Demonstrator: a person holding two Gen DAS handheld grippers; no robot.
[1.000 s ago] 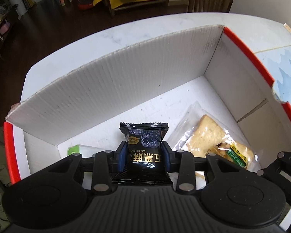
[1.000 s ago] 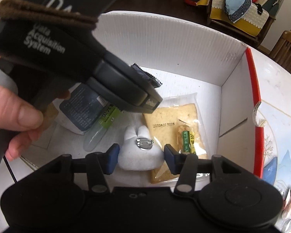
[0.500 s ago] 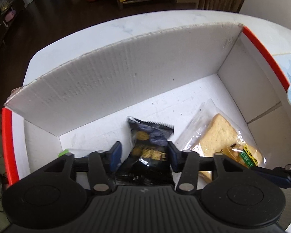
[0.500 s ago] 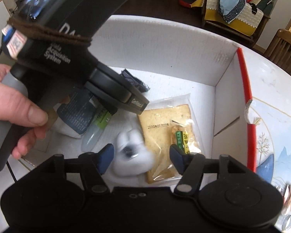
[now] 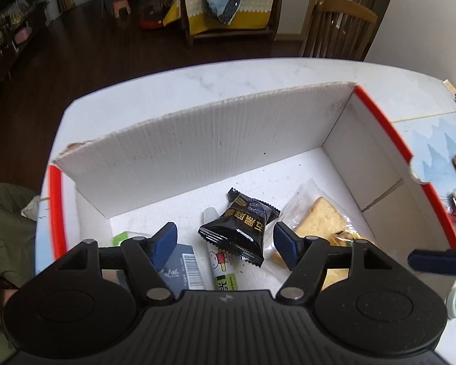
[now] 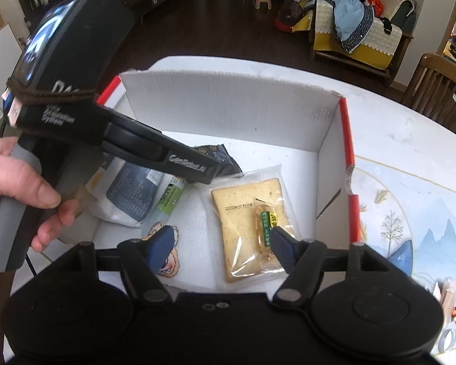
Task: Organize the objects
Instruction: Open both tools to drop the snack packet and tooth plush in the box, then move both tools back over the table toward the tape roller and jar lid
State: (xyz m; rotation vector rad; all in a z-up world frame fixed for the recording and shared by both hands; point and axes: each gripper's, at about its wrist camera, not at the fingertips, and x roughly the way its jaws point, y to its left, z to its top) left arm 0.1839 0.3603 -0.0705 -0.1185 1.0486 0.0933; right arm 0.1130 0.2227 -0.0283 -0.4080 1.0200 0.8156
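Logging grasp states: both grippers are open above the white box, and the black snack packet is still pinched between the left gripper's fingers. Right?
Not quite. The left wrist view shows the left gripper open, with the black snack packet lying loose in the white box, touching neither finger. The rest holds.

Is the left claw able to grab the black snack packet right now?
Probably yes. The left claw is open over the box, and the black snack packet lies on top between its fingers, with nothing covering it.
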